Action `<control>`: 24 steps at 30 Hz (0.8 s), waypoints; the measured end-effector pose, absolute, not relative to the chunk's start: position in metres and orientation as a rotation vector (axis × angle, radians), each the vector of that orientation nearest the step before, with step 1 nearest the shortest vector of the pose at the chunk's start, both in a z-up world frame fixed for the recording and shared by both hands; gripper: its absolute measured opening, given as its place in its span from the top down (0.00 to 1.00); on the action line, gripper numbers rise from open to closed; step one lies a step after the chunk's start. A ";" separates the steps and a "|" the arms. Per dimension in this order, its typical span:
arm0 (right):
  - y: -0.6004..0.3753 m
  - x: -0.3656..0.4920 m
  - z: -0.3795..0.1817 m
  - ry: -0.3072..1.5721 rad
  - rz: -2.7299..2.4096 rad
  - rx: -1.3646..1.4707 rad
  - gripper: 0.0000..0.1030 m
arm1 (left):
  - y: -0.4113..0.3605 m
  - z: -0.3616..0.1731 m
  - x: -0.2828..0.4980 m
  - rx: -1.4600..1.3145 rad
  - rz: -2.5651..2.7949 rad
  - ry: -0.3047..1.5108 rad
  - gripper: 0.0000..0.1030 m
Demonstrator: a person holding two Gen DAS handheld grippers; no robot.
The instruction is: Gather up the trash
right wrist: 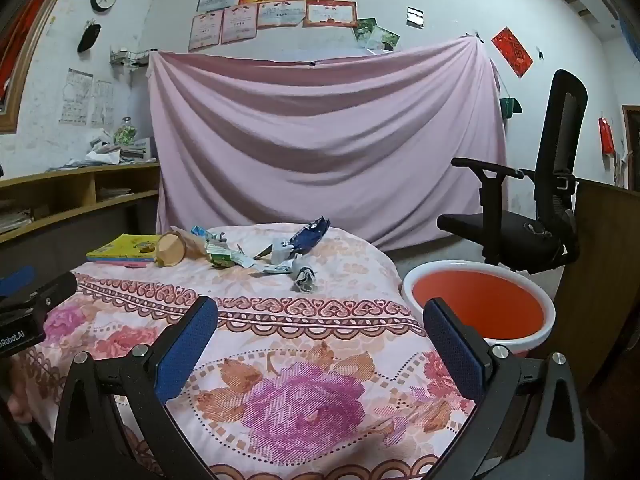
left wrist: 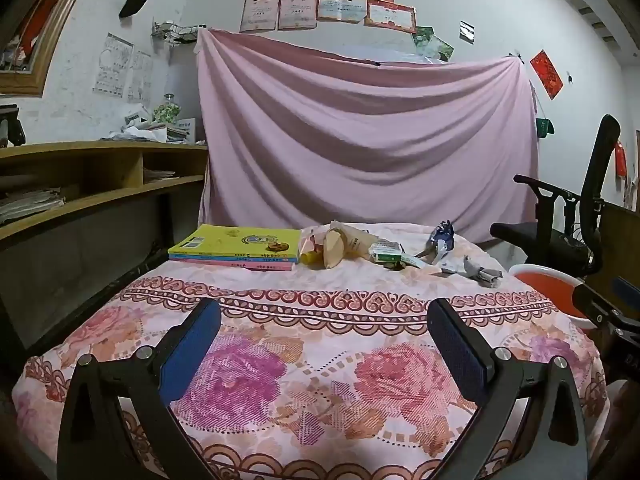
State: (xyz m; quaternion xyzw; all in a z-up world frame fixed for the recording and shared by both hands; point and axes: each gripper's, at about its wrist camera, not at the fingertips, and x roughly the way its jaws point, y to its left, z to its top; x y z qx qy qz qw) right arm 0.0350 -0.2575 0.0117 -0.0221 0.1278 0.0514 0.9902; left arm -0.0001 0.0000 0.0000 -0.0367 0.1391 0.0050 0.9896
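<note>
While both grippers gape, trash point(right wrist: 256, 252) lies well ahead of them

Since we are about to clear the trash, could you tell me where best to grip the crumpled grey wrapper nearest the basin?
Grip the crumpled grey wrapper across its narrow middle, coming from above with the right tongs. It lies flat, apart from the other litter, on the side towards the orange basin.

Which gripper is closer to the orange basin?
Right. The orange basin sits just beyond the right gripper, by its right finger; the left gripper is farther left over the floral tablecloth.
</note>
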 end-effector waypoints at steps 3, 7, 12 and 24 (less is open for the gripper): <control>-0.257 0.035 0.011 0.259 0.103 -0.045 0.00 | 0.000 0.000 0.000 -0.071 0.010 0.278 0.02; -0.257 0.035 0.011 0.259 0.103 -0.046 0.00 | 0.000 0.000 0.000 -0.067 0.011 0.276 0.02; -0.257 0.036 0.011 0.260 0.103 -0.045 0.00 | 0.000 0.000 0.000 -0.066 0.013 0.276 0.02; -0.257 0.036 0.010 0.261 0.103 -0.044 0.00 | 0.000 0.000 0.000 -0.060 0.013 0.275 0.02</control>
